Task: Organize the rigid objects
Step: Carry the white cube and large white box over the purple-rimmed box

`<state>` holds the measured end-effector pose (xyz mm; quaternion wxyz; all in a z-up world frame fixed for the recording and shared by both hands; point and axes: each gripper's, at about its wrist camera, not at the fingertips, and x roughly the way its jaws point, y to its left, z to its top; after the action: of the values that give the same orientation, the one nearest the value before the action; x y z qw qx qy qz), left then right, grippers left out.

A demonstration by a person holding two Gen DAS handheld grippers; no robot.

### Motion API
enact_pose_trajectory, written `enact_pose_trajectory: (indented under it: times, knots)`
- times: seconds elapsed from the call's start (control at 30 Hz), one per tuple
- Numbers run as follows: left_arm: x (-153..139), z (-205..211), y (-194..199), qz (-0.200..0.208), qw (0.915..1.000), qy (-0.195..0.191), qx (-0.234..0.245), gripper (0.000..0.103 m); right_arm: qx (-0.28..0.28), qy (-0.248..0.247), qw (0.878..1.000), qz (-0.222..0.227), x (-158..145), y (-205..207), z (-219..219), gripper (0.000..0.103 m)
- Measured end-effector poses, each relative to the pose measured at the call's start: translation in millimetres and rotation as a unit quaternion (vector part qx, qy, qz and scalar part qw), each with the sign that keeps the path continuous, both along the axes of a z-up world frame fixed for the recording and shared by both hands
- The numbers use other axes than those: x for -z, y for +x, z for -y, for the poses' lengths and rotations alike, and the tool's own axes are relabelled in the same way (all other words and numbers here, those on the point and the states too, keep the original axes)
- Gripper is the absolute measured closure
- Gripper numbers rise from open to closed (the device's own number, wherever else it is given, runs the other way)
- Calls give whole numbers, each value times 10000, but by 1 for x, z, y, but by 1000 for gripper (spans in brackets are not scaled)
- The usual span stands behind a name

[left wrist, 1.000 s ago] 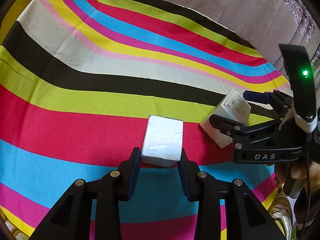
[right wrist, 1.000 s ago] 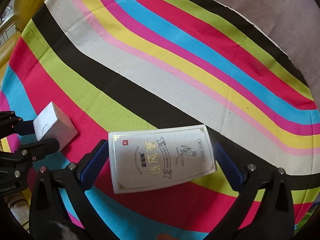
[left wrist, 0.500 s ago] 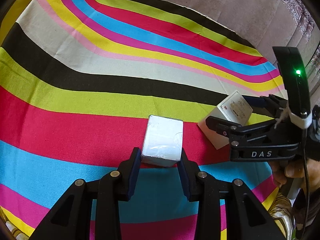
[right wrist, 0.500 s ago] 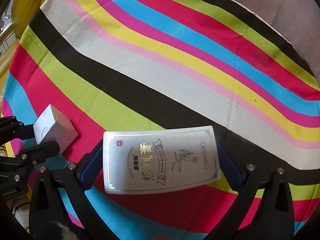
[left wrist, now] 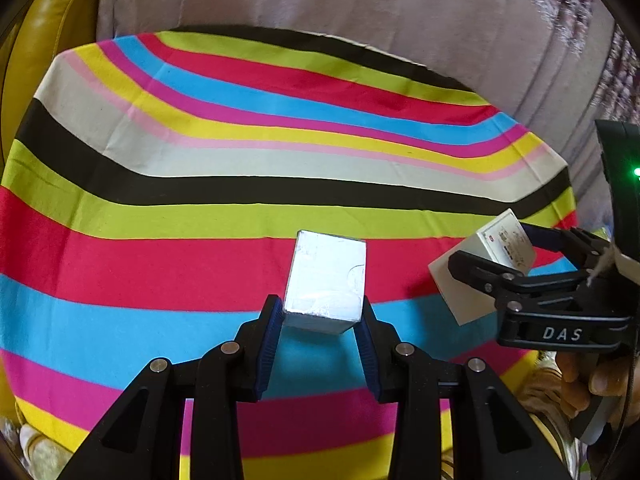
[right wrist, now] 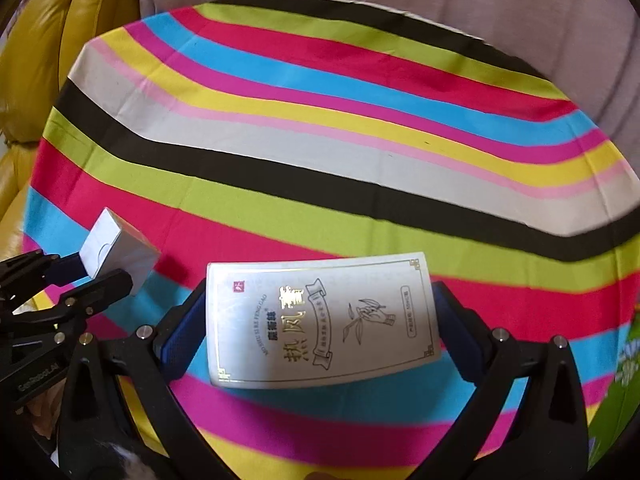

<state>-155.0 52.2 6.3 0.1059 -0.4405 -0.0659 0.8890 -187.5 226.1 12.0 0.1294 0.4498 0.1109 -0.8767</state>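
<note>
In the left wrist view, a small plain white box [left wrist: 328,272] hangs above the striped cloth [left wrist: 200,208], and my left gripper [left wrist: 320,322] is shut on its lower sides with its blue pads. At the right edge of that view, my right gripper [left wrist: 516,272] holds a flat white box [left wrist: 472,280] off the cloth. The right wrist view shows this flat box [right wrist: 280,292] with gold print facing up. My right gripper [right wrist: 320,320] is shut on its two short ends. The left gripper [right wrist: 68,284] and the small box [right wrist: 116,252] appear at the left.
The striped cloth [right wrist: 360,152] covers a rounded surface. Grey-beige fabric [left wrist: 360,20] lies behind its far edge and yellow leather cushions [right wrist: 48,48] stand at the left. A hand [left wrist: 580,376] grips the right tool. Something green [right wrist: 616,360] shows at the right edge.
Both grippers have risen and drawn back with their boxes, so the cloth's far edge and the cushions now show. The flat box has rolled closer to level.
</note>
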Motion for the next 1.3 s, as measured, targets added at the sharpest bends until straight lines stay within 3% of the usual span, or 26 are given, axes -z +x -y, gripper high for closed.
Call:
enact_pose_trajectory:
  times: [0.67,1.07,1.3]
  knots:
    - [-19,-49,64,-155,9988,82,466,65,602,-194,9978,-197,-26,97,-57,1]
    - [-26,-113,108,-128,9924,199,1211,65,1374,-216,9901,-171,-30,152,-127,1]
    - [-24,-156,133,26,9854,341,1667,65,2016,-176,9793,-97,-33,195,-182,1]
